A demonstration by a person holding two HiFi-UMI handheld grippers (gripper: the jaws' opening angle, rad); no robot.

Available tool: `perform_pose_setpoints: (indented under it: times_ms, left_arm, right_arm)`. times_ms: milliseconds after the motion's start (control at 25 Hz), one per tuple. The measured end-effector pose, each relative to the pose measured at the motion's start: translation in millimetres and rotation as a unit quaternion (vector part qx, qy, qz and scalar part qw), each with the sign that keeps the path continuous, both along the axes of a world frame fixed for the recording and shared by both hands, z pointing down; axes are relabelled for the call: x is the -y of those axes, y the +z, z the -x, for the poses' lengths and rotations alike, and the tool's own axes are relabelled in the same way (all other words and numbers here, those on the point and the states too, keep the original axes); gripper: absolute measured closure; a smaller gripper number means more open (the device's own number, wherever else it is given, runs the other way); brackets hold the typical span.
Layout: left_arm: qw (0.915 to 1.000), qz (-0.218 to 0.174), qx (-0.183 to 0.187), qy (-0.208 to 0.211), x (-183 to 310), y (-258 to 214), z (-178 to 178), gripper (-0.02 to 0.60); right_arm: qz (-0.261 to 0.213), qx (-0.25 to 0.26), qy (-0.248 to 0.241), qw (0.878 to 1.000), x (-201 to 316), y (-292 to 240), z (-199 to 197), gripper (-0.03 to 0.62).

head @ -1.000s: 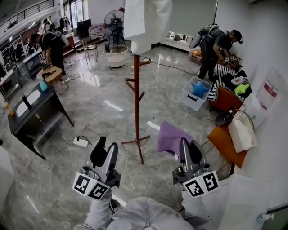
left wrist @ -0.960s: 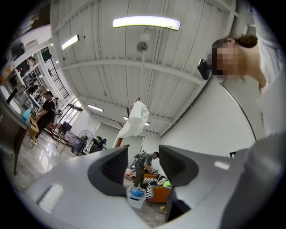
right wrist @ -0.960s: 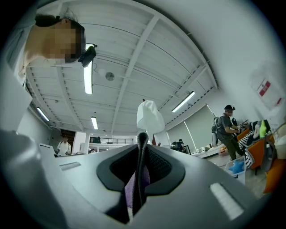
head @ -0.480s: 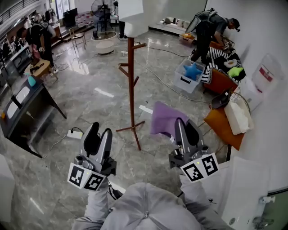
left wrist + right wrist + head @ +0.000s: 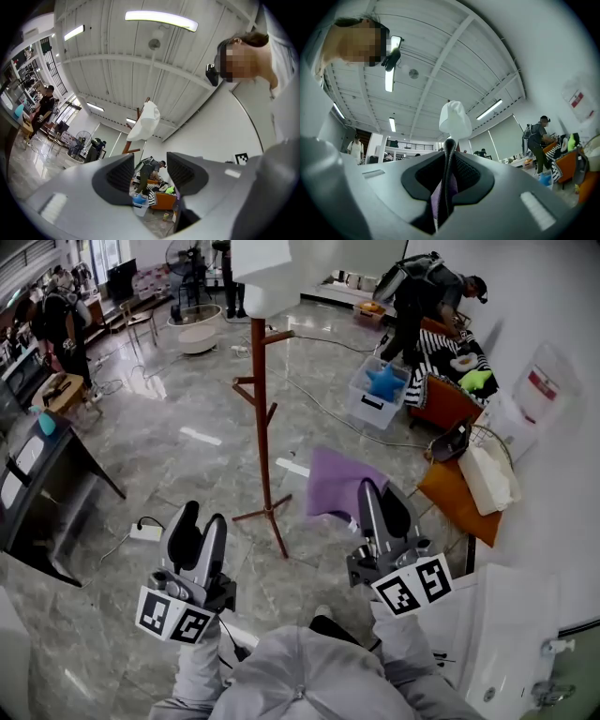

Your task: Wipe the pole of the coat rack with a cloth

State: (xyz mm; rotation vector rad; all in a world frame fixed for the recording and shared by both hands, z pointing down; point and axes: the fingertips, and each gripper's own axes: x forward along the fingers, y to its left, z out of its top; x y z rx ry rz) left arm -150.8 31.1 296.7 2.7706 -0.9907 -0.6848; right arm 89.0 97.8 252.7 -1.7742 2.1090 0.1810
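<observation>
Right gripper (image 5: pixel 380 495), centre-right of frame, jaws pinched on purple cloth (image 5: pixel 339 482). Coat-rack pole (image 5: pixel 262 418) stood upright, up-left of the cloth and apart from it. Left gripper (image 5: pixel 200 519), lower left, jaws apart, empty. Cloth side judged nearer the pole.

Right claw (image 5: pixel 380 495), purple cloth (image 5: pixel 342 484): I have carried both slightly farther out, beside the coat rack (image 5: pixel 262 427). Left claw (image 5: pixel 195 523): likewise advanced.

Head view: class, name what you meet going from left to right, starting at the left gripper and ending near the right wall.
left gripper → pole → cloth → orange cushion
</observation>
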Motion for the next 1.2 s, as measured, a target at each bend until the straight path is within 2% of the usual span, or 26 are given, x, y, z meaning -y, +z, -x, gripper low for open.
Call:
perform_pose_setpoints:
  times_ms: [320, 800, 1000, 1200]
  left_arm:
    - [0.9996, -0.006, 0.008, -0.026, 42, 1, -27, 0.348]
    - [0.9947, -0.003, 0.018, -0.101, 124, -7, -101, 0.348]
    - [0.9911, 0.002, 0.022, -0.131, 145, -4, -122, 0.348]
    - [0.9862, 0.012, 0.021, -0.164, 159, 0, -122, 0.348]
  right_arm:
    - [-0.021, -0.006, -0.025, 0.999, 61, -10, -34, 0.548]
    - [-0.025, -0.005, -0.113, 0.993, 186, -18, -106, 0.548]
    - [-0.048, -0.037, -0.135, 0.989, 237, -42, -130, 0.548]
    - [-0.075, -0.082, -0.146, 0.983, 288, -75, -137, 0.548]
